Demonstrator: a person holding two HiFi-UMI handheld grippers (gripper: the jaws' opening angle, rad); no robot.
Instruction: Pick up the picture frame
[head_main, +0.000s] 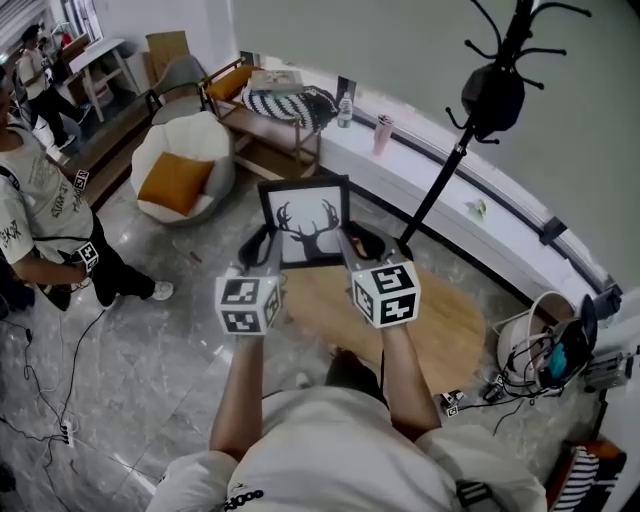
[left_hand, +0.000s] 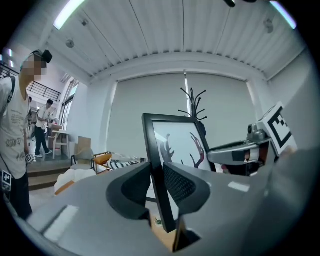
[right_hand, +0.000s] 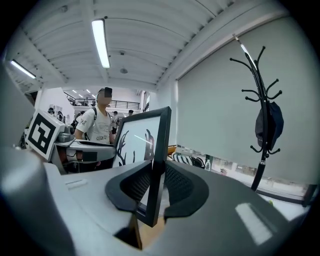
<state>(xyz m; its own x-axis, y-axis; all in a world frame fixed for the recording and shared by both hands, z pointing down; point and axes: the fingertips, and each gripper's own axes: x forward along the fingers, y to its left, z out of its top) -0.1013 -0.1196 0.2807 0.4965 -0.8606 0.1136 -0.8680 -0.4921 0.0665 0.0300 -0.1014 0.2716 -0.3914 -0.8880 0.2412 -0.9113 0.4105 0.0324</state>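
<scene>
The picture frame (head_main: 305, 222) is black with a white print of dark antlers. It hangs upright in the air above the round wooden table (head_main: 440, 330). My left gripper (head_main: 262, 245) is shut on the picture frame's (left_hand: 159, 165) left edge, a pad on each face. My right gripper (head_main: 352, 243) is shut on the picture frame's (right_hand: 156, 160) right edge in the same way. In the left gripper view the right gripper (left_hand: 240, 152) shows beyond the print, and in the right gripper view the left gripper (right_hand: 82, 150) does.
A black coat stand (head_main: 470, 110) with a dark bag rises just behind the table. A white armchair with an orange cushion (head_main: 178, 172) and a bench (head_main: 270, 115) stand at the back left. A person (head_main: 40, 225) stands left. A basket of cables (head_main: 540, 350) sits right.
</scene>
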